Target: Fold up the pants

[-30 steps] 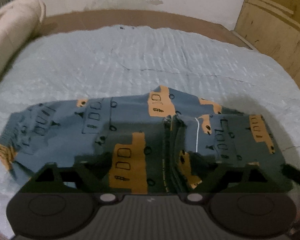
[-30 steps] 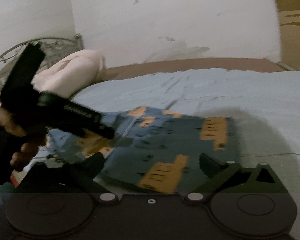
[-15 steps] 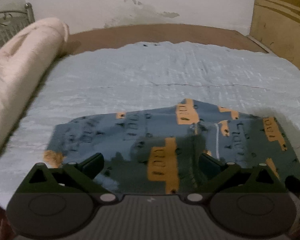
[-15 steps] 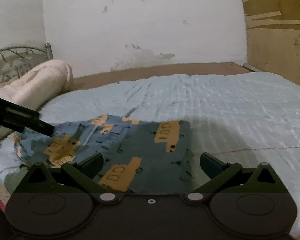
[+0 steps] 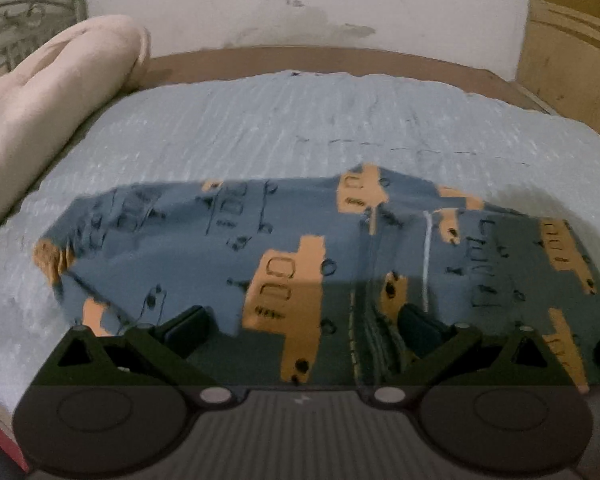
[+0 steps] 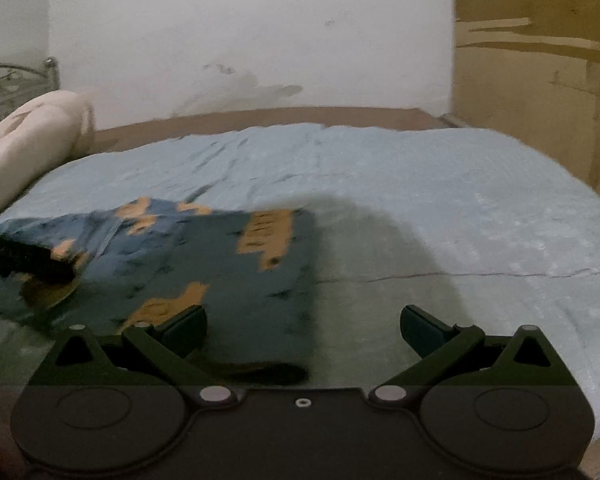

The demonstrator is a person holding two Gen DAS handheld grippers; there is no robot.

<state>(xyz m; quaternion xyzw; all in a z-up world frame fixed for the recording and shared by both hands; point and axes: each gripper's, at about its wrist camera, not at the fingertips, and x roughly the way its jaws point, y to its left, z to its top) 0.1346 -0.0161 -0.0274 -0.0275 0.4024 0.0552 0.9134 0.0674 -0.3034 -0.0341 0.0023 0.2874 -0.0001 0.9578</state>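
The blue-grey pants (image 5: 280,240) with an orange vehicle print lie folded flat on the light blue bedspread (image 5: 300,120). A white drawstring shows near their right part. My left gripper (image 5: 304,324) hovers open over the near edge of the pants, and nothing sits between its fingers. In the right wrist view the pants (image 6: 220,272) lie left of centre. My right gripper (image 6: 302,324) stands open above their right edge, gripping nothing. The dark body of the left-hand tool (image 6: 24,258) pokes in over the pants at the left edge.
A rolled pink blanket (image 5: 52,100) lies along the left side of the bed, in front of a metal headboard (image 5: 16,28). Wooden panels (image 6: 540,80) stand at the right. The brown bed frame (image 5: 300,60) meets the white wall behind. Bare bedspread (image 6: 460,208) stretches right of the pants.
The left gripper pulled back from the pants, its jaws widened, and it then sank toward their near edge. The right view swung right, and the left-hand tool slid to the picture's left edge.
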